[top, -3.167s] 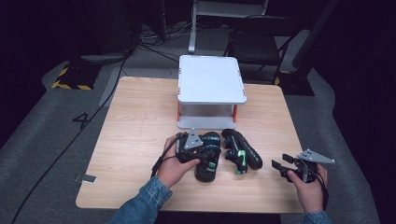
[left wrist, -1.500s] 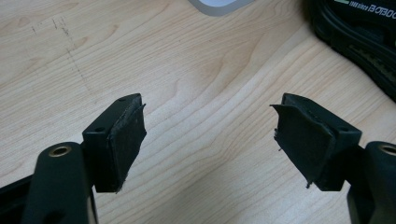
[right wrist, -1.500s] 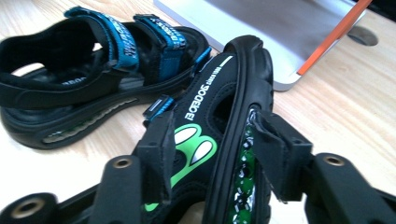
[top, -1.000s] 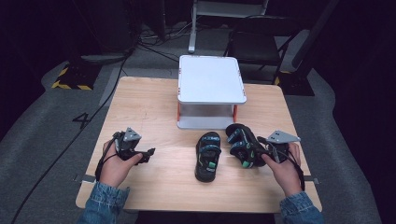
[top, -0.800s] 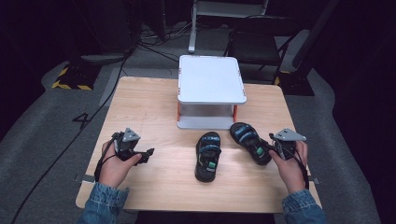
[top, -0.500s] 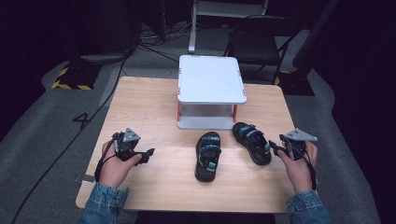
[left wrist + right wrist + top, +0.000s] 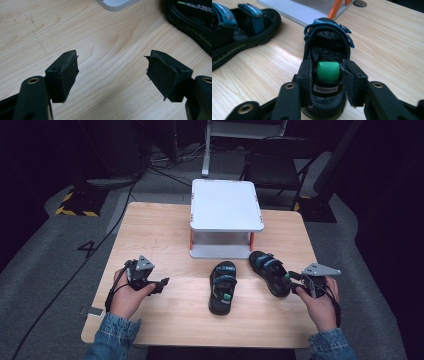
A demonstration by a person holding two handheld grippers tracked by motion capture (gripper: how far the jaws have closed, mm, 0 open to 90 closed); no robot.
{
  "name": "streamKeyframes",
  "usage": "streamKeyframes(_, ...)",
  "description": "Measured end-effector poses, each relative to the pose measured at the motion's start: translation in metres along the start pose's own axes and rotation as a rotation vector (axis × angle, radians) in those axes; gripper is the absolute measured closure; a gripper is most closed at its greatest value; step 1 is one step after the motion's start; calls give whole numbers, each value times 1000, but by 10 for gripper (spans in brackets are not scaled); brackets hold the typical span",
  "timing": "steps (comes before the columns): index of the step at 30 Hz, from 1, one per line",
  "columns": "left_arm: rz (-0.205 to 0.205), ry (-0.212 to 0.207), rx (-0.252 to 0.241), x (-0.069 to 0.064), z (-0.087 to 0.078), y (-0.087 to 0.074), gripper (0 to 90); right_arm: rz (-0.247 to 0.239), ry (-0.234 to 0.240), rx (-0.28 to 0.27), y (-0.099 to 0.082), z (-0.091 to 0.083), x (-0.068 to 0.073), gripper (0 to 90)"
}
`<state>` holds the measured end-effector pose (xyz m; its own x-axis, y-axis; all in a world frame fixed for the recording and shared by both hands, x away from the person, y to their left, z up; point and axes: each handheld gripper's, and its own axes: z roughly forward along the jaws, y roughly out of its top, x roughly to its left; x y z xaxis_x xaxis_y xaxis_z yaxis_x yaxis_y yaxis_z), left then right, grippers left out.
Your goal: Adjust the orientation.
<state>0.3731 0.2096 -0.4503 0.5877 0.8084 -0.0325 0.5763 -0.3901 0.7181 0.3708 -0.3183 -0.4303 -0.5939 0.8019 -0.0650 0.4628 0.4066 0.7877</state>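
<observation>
Two black sandals with teal straps lie on the wooden table (image 7: 160, 230). The middle sandal (image 7: 222, 287) lies alone in front of the white stand. The right sandal (image 7: 269, 272) lies slanted, heel toward my right gripper (image 7: 295, 287). In the right gripper view the jaws have just been closing, and the right gripper (image 7: 328, 72) now has its pads pressed on the heel strap either side of the green loop (image 7: 328, 68). My left gripper (image 7: 162, 284) hovers at the table's left, and in its own view the left gripper (image 7: 111, 67) is open over bare wood.
A white two-level stand (image 7: 226, 205) with orange legs sits at the table's back centre. The middle sandal's edge (image 7: 192, 20) lies beyond the left jaws. A dark chair (image 7: 272, 170) and cables are on the floor behind the table.
The right sandal has been drawn to the right, away from the middle one, and now rests apart. The right jaws have closed on its heel. The left hand, earlier at the sandals, holds still at the left.
</observation>
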Motion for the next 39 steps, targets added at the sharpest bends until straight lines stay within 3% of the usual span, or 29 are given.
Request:
streamKeyframes(4,-11,4,-3,1,0,-2,251,-54,22,-3,6,-3,7,791)
streamKeyframes(8,-10,1,-7,0,0,-2,252,-106,61,-7,17,0,25,832)
streamKeyframes(11,-4,-1,-4,0,1,-1,253,-147,114,16,22,-2,39,836)
streamKeyframes(14,1,-6,-4,-1,4,2,253,-180,205,76,23,-11,52,836)
streamKeyframes(19,22,-23,-6,-4,11,11,253,-178,319,150,15,-26,61,827)
streamKeyframes(20,21,-27,-6,-5,13,12,252,-182,317,172,13,-26,62,815)
streamKeyframes(24,15,-42,-10,-8,18,16,250,-153,317,143,12,-27,61,725)
streamKeyframes(25,26,-46,-3,-7,19,16,250,-152,248,62,14,-28,56,566)
streamKeyframes(27,21,-40,0,-8,20,16,250,-151,163,38,16,-27,54,539)
streamKeyframes(29,21,-41,2,-8,19,15,250,-181,61,49,17,-20,51,503)
streamKeyframes(30,24,-35,-2,-8,18,14,250,-192,36,62,18,-14,50,502)
streamKeyframes(34,25,-28,7,-7,13,7,250,-317,-30,119,21,14,57,587)
streamKeyframes(39,-1,0,9,-2,1,-7,251,-383,-25,116,31,24,67,717)
